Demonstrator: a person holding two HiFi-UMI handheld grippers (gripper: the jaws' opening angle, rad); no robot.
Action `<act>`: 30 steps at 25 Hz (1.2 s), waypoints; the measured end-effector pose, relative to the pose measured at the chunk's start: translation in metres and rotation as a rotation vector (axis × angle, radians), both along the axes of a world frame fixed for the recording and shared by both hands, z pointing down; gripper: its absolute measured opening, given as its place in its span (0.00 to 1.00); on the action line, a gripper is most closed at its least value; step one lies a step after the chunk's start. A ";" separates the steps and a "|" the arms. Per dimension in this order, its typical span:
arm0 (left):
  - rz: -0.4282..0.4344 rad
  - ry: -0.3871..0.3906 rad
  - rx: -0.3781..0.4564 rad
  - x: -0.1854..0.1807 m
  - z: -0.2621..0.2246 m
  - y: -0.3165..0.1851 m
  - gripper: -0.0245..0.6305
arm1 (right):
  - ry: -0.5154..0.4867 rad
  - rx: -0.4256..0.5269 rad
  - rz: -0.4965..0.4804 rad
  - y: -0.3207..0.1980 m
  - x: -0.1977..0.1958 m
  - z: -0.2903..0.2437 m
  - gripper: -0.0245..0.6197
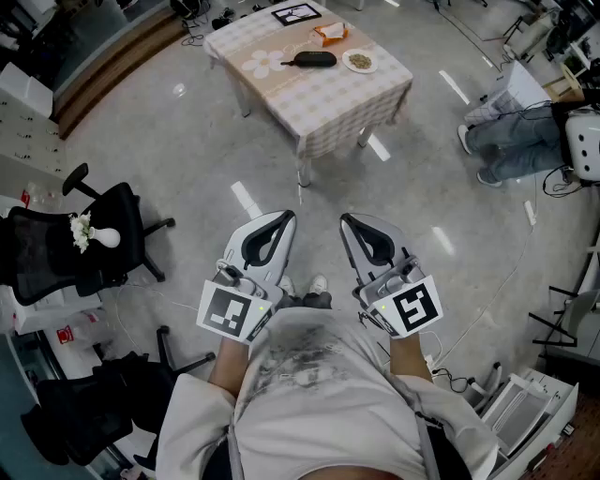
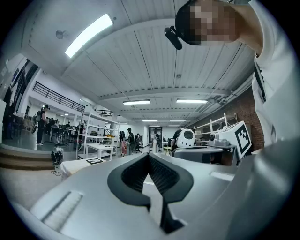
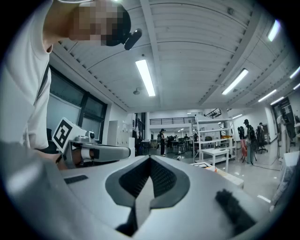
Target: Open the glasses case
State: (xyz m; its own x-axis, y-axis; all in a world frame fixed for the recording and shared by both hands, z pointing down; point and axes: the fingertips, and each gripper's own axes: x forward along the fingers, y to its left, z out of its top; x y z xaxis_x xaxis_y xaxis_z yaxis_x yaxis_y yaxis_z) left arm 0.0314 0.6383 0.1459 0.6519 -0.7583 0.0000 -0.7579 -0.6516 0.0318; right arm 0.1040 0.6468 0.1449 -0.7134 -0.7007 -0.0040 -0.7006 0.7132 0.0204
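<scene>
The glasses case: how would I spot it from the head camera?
Find the small table with the pale checked cloth at the top of the head view. The glasses case lies near its middle, beside a round dish. It is the only dark, long, rounded thing there; the orange packet and the flat black frame are unlike it.

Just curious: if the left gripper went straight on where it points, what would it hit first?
Nothing close, it seems: the left gripper points level over open floor, with the cloth-covered table lower and leftward. Depth is unclear.
</scene>
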 end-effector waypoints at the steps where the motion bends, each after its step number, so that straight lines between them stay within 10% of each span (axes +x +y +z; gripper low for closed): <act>1: 0.001 -0.001 -0.001 0.001 0.001 -0.002 0.04 | -0.004 0.000 0.003 -0.002 0.002 0.000 0.06; 30: 0.017 0.028 -0.001 -0.018 0.010 -0.090 0.04 | 0.065 0.022 0.043 -0.091 -0.010 0.007 0.06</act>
